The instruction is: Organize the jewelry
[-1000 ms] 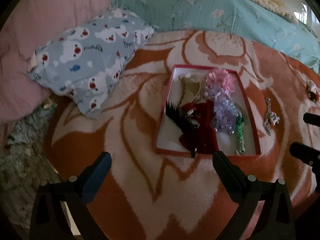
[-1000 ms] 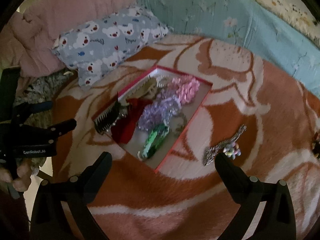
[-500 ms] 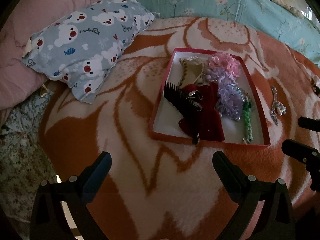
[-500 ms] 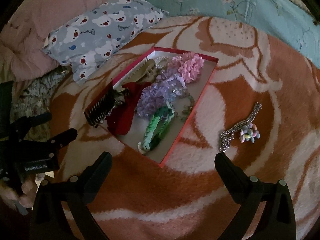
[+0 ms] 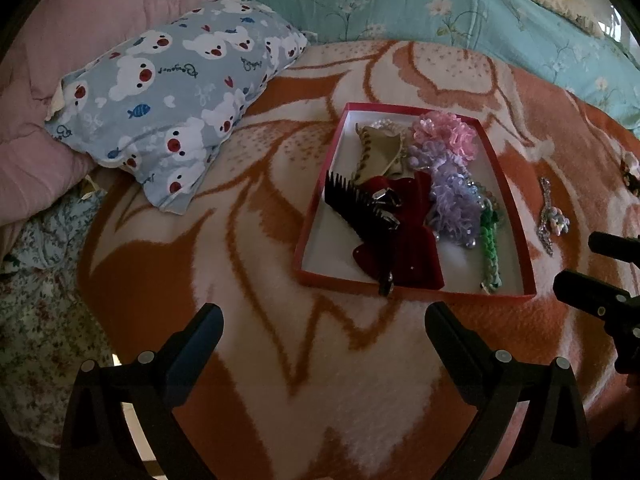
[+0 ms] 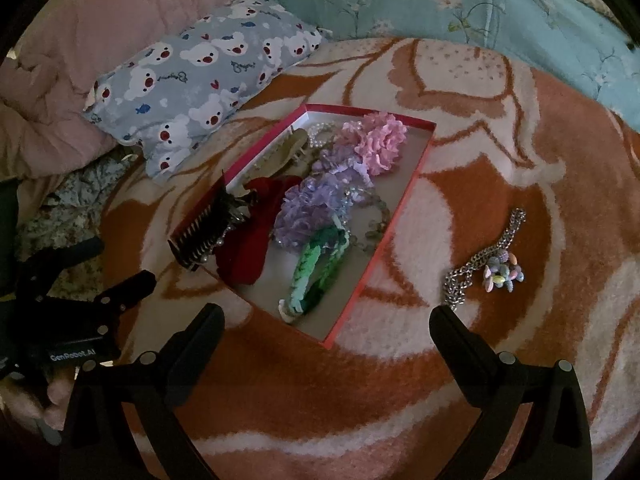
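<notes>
A shallow red box point(image 5: 316, 216) point(image 6: 394, 216) lies on an orange and white blanket. It holds a black comb clip point(image 5: 352, 204) point(image 6: 204, 236), a red velvet bow point(image 5: 412, 236), purple point(image 6: 316, 204) and pink point(image 6: 380, 144) scrunchies, a green braided band point(image 6: 312, 276) and a beige clip point(image 5: 380, 148). Outside the box, to its right, lies a silver chain with a pastel charm point(image 6: 488, 260) point(image 5: 550, 216). My left gripper point(image 5: 324, 320) is open, short of the box's near edge. My right gripper point(image 6: 326, 316) is open over the box's near corner, the chain just beyond its right finger.
A blue bear-print pillow point(image 5: 176, 92) lies left of the box, against a pink quilt point(image 5: 80, 20). A teal floral quilt point(image 5: 440, 4) runs along the back. A small dark ornament point(image 5: 630, 172) sits at the far right of the blanket. The bed edge drops off at bottom left.
Both cameras have drawn closer and tilted down, so the box and chain look larger and nearer. Both grippers stay open; nothing was picked up.
</notes>
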Tool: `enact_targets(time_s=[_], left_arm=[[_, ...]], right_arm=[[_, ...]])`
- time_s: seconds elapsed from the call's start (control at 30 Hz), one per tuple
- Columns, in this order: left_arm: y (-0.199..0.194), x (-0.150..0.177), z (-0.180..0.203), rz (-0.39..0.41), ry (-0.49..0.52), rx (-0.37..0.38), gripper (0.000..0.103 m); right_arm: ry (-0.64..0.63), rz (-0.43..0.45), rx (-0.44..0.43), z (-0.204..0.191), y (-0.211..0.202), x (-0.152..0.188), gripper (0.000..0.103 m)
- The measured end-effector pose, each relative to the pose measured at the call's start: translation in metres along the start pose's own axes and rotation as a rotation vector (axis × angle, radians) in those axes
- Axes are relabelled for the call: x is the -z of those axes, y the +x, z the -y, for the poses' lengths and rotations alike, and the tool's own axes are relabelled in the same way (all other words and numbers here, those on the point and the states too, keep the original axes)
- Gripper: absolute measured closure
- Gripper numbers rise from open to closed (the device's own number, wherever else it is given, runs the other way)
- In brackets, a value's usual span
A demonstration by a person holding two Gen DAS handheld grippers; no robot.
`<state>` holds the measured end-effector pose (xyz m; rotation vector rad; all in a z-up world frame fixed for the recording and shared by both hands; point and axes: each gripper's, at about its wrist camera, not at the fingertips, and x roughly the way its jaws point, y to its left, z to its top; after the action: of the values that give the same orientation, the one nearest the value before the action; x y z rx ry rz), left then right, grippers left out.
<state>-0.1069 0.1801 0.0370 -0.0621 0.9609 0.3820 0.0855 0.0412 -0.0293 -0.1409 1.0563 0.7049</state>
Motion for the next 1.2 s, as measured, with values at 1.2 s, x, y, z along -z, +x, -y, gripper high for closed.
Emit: enact_targets(time_s=[1.2], left_arm=[[-0.009, 0.003, 0.001, 0.029, -0.002, 0.000, 0.001]], right_arm=[[-0.033, 0.006, -0.024, -0.017, -0.001, 0.001, 0.000]])
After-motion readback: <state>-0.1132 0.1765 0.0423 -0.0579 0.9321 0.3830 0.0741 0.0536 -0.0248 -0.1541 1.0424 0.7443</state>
